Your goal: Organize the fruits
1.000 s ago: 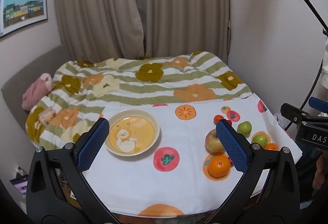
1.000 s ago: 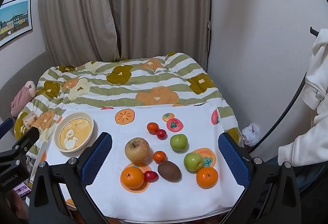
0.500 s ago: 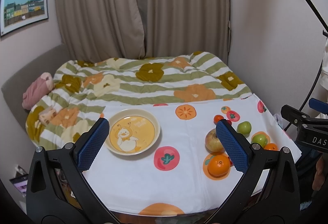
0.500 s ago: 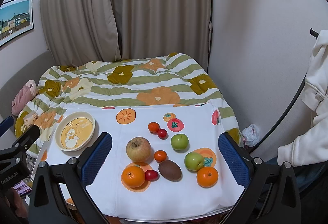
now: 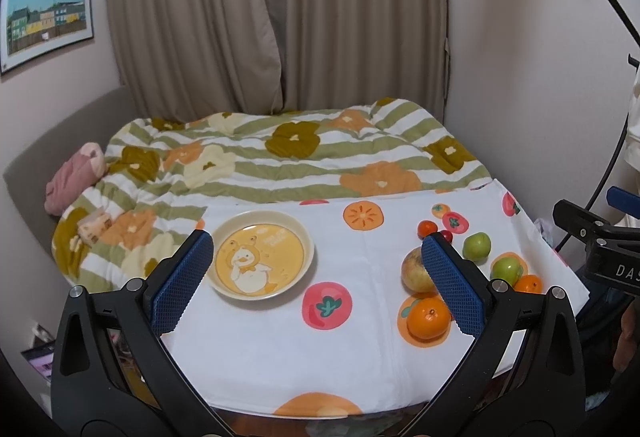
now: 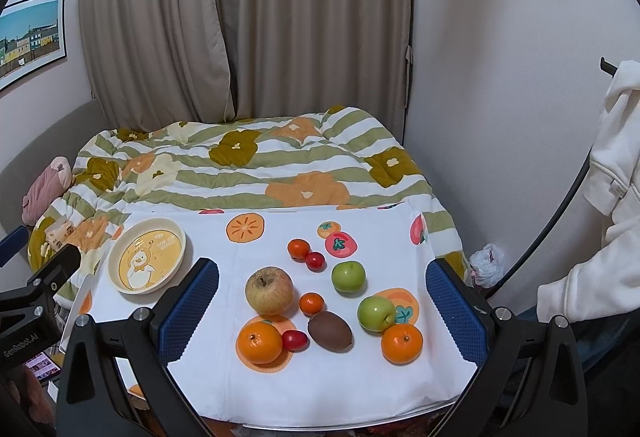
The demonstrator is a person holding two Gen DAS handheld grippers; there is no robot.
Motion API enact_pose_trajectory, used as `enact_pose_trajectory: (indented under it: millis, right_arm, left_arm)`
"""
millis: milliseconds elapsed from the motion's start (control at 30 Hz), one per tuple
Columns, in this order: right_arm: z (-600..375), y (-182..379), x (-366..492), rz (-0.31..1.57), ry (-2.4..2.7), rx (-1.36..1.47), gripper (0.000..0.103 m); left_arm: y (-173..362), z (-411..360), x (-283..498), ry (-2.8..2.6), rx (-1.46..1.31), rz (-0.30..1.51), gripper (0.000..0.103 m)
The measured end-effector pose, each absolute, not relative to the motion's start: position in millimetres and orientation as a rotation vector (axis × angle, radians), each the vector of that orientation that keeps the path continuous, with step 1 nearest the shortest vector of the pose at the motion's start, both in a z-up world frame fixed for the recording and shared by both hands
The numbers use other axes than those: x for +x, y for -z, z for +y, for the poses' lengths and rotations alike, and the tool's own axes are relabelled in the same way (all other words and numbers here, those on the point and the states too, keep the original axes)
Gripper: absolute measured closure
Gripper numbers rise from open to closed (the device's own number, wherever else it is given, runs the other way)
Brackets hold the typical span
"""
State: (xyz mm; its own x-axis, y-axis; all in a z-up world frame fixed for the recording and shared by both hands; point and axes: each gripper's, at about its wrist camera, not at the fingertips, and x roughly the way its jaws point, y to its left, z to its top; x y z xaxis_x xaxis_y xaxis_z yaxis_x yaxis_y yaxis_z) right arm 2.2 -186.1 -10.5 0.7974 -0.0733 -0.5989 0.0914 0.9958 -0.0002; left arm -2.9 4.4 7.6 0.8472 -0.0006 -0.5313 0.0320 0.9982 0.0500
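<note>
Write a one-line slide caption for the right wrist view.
Open right gripper hovers over loose fruit on a printed cloth, with the empty duck plate off to the left.

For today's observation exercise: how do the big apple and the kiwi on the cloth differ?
The big apple is yellowish with a red blush; the kiwi is dull brown. The big apple is clearly larger and round, stem up; the kiwi is a smaller oval lying on its side. Both rest loose on the white cloth, outside the plate, untouched.

Both wrist views face the bed (image 5: 296, 153) — sharing the plate (image 6: 120, 279).
</note>
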Motion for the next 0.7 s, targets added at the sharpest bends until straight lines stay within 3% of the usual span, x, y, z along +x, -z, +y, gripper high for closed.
enact_pose_trajectory:
  millis: [700]
  right_arm:
    - [-186.6,6.6,-1.0,0.637,0.09,0.032,0.0]
  left_arm:
    - [-7.4,2.8,-7.7,0.018,0.06,0.549,0.0]
